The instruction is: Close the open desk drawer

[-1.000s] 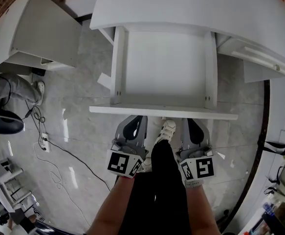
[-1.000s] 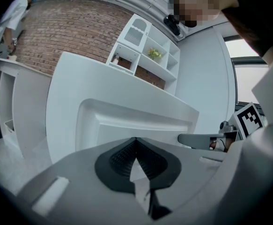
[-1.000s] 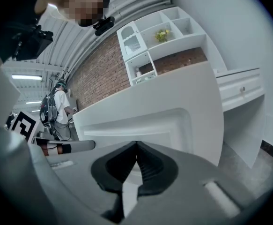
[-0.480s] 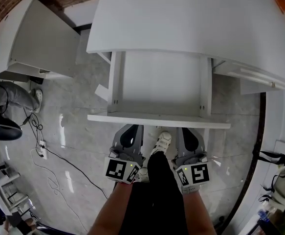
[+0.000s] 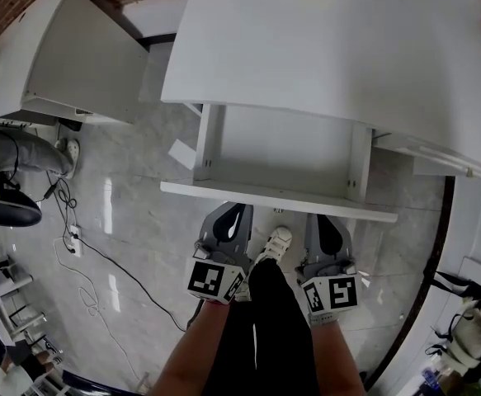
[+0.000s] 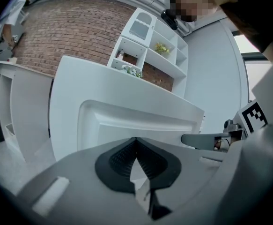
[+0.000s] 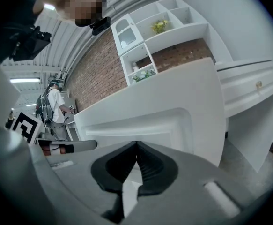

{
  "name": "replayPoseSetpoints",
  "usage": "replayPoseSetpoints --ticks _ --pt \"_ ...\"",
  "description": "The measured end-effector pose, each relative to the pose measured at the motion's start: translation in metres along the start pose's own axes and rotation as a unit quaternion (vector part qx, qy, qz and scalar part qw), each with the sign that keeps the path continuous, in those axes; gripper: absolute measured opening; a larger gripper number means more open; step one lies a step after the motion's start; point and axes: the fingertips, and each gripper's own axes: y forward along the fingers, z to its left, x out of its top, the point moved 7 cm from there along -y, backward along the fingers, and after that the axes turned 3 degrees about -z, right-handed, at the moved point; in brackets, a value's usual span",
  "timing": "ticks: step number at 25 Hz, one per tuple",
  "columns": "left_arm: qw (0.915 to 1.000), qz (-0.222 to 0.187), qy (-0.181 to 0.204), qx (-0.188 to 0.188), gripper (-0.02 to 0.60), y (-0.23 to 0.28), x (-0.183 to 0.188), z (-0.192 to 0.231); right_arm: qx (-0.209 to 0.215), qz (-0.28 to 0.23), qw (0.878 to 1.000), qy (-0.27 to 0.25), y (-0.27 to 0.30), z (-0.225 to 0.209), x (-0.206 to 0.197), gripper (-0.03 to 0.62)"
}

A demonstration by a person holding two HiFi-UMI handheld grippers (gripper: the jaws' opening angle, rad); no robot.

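The white desk (image 5: 339, 48) has its drawer (image 5: 281, 151) pulled partway out, and nothing shows in the visible part. The drawer front (image 5: 277, 200) faces me. My left gripper (image 5: 238, 209) is shut, its tips right at the left half of that front panel. My right gripper (image 5: 317, 219) is also shut, at the right half. In the left gripper view the jaws (image 6: 136, 140) meet with the drawer front (image 6: 127, 121) filling the view just ahead. The right gripper view shows the same: closed jaws (image 7: 136, 145) before the panel (image 7: 141, 121). I cannot tell whether the tips touch it.
A second white desk unit (image 5: 67, 64) stands at left, a white drawer unit (image 5: 438, 159) at right. Cables (image 5: 75, 246) and a black chair base (image 5: 5, 209) lie on the grey floor. My own white shoe (image 5: 277, 242) is between the grippers. Another person's leg (image 5: 17, 151) is far left.
The drawer has slid further under the desk top, so less of its inside shows. Both grippers have moved forward with its front panel.
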Motion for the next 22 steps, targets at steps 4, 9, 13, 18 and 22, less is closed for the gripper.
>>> replayPoseSetpoints --ticks 4,9,13,18,22 --pt "0.9997 -0.006 -0.011 0.019 0.000 0.010 0.003 0.002 0.009 0.008 1.000 -0.003 0.010 -0.005 0.004 0.000" --pt "0.9989 -0.020 -0.024 0.034 0.000 0.020 0.005 0.004 0.011 0.009 1.000 0.010 0.021 -0.010 0.010 0.000" --pt "0.9989 -0.025 -0.024 0.031 0.000 0.031 0.009 0.009 0.010 -0.003 1.000 0.018 0.030 -0.015 0.011 0.000" --pt "0.9990 -0.023 -0.026 0.028 0.000 0.039 0.012 0.015 0.005 0.000 1.000 0.024 0.041 -0.016 0.014 0.000" --pt "0.9991 -0.022 -0.028 0.024 0.002 0.049 0.013 0.018 0.001 0.003 1.000 0.028 0.049 -0.022 0.018 0.000"
